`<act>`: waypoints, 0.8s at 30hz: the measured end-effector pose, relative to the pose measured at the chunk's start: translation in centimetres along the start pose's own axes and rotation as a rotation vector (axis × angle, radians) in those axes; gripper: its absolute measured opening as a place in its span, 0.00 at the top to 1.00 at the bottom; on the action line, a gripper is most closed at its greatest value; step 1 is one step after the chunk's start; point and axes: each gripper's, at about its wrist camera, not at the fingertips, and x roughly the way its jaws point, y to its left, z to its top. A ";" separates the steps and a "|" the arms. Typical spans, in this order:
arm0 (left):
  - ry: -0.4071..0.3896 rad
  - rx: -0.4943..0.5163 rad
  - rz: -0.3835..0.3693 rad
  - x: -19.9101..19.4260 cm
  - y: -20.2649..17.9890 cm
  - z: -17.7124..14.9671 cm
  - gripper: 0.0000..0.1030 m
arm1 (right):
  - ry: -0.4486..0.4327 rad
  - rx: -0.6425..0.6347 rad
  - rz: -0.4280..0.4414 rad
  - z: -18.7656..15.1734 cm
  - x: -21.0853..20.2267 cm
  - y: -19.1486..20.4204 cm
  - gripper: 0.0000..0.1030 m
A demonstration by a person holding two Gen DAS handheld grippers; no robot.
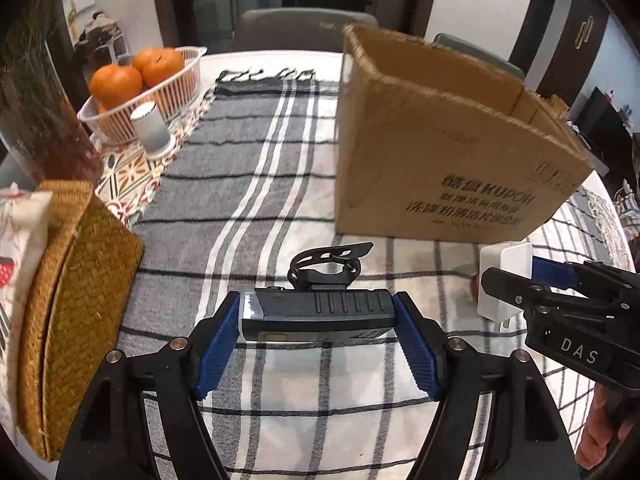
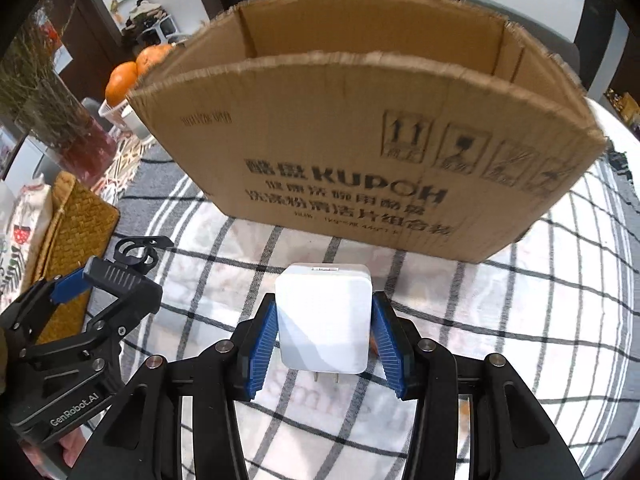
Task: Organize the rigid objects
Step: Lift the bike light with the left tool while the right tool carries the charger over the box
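My left gripper (image 1: 318,322) is shut on a black bike light (image 1: 320,314) with a strap mount, held crosswise between the blue pads just above the checked cloth. My right gripper (image 2: 324,328) is shut on a white plug charger (image 2: 323,320), its prongs pointing down toward me. An open brown cardboard box (image 2: 360,160) stands upright just beyond both grippers; it also shows in the left wrist view (image 1: 440,152), to the right and ahead. The right gripper and charger (image 1: 506,280) show at the right of the left wrist view; the left gripper with the light (image 2: 116,280) shows at the left of the right wrist view.
A woven straw basket (image 1: 72,304) lies at the left. A white basket of oranges (image 1: 140,92) and a small white cylinder (image 1: 150,128) stand at the far left. A glass vase (image 1: 40,120) stands left. Chairs stand behind the round table.
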 end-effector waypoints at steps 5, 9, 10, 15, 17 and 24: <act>-0.058 0.014 -0.039 -1.7 -0.6 0.8 0.28 | -0.050 0.002 -0.018 0.3 -2.4 -0.1 0.54; -0.095 0.034 -0.055 -3.2 -1.3 1.5 0.28 | -0.096 0.009 -0.028 0.6 -4.4 -0.4 0.54; -0.108 0.040 -0.059 -3.7 -1.5 1.8 0.28 | -0.105 0.010 -0.027 0.6 -4.8 -0.5 0.54; -0.157 0.061 -0.086 -5.6 -2.0 2.6 0.28 | -0.160 0.016 -0.037 0.8 -7.1 -0.7 0.54; -0.165 0.066 -0.097 -6.1 -2.2 2.9 0.28 | -0.180 0.015 -0.037 0.9 -8.0 -0.8 0.54; -0.204 0.092 -0.110 -7.6 -3.0 3.8 0.28 | -0.251 0.012 -0.044 1.2 -10.8 -0.9 0.54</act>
